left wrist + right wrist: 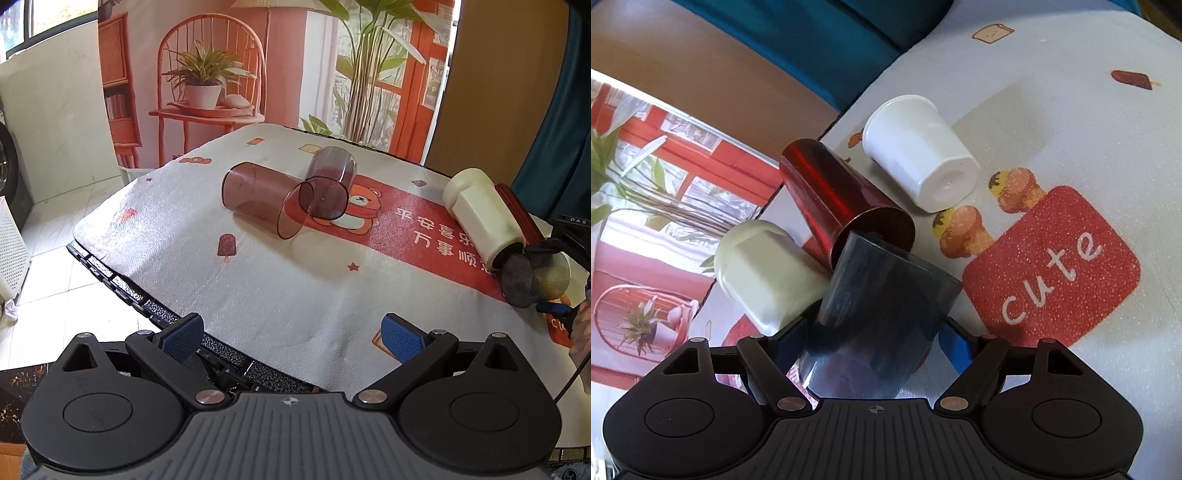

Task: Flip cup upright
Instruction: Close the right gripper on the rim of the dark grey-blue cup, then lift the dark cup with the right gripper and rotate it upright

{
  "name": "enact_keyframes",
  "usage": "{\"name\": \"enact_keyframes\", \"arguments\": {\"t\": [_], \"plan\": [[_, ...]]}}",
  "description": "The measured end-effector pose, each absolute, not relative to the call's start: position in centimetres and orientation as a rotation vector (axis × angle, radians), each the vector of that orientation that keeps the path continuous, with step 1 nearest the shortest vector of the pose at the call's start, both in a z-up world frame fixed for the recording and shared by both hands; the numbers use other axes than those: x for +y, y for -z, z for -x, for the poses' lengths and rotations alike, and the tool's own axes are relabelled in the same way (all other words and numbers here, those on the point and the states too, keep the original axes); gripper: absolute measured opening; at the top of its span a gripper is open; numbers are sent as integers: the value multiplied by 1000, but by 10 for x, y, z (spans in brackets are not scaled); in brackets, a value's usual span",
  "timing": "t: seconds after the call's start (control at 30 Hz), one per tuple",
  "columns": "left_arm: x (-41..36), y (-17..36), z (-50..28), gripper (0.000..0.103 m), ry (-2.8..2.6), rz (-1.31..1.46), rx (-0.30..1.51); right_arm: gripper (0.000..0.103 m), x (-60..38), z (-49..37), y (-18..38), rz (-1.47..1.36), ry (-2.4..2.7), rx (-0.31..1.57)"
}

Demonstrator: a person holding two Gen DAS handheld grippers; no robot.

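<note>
Clamped between my right tool's [873,345] blue pads [956,349] sat a dark smoky translucent plastic cup [882,314], tilted off the cartoon-printed white cloth [1071,122] covering the table, its far end touching a glossy red metal tumbler [831,199] that lay on its side. Just left of that red tumbler lay a cream faceted plastic cup [768,273], and to its right, slightly apart, a white plastic cup [919,158], also on its side. My left tool [291,338] hung wide open over the table's near edge, holding nothing. Well beyond it, two brown translucent plastic cups [258,199] lay tipped over and touching each other.
</note>
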State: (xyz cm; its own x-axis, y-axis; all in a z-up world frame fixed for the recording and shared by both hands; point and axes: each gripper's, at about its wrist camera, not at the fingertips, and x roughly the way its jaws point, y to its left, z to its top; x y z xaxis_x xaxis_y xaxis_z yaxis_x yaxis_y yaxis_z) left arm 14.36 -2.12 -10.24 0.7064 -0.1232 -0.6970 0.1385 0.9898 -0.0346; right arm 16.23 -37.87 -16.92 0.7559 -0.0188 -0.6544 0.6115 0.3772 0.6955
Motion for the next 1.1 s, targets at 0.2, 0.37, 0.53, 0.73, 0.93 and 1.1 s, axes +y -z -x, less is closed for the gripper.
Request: {"name": "enact_keyframes", "arguments": {"t": [0.2,0.37,0.53,0.73,0.93,1.1], "plan": [[-22,102,-140,103,144,-31,773,71,-369,-149,161,-1046,366,650],[-24,100,-135,103,146,-40,764,69,-360,-139,156,-1019,318,684],[-25,99,-133,103,144,-52,760,69,-374,-129,164,-1116,335,646],[-25,101,-136,103,141,-48,771,69,-398,-118,187,-1359,388,590],[-25,103,-138,103,144,-48,776,71,-401,-131,182,-1308,438,612],[-21,105,-140,103,144,-31,784,77,-396,-153,168,-1173,503,660]]}}
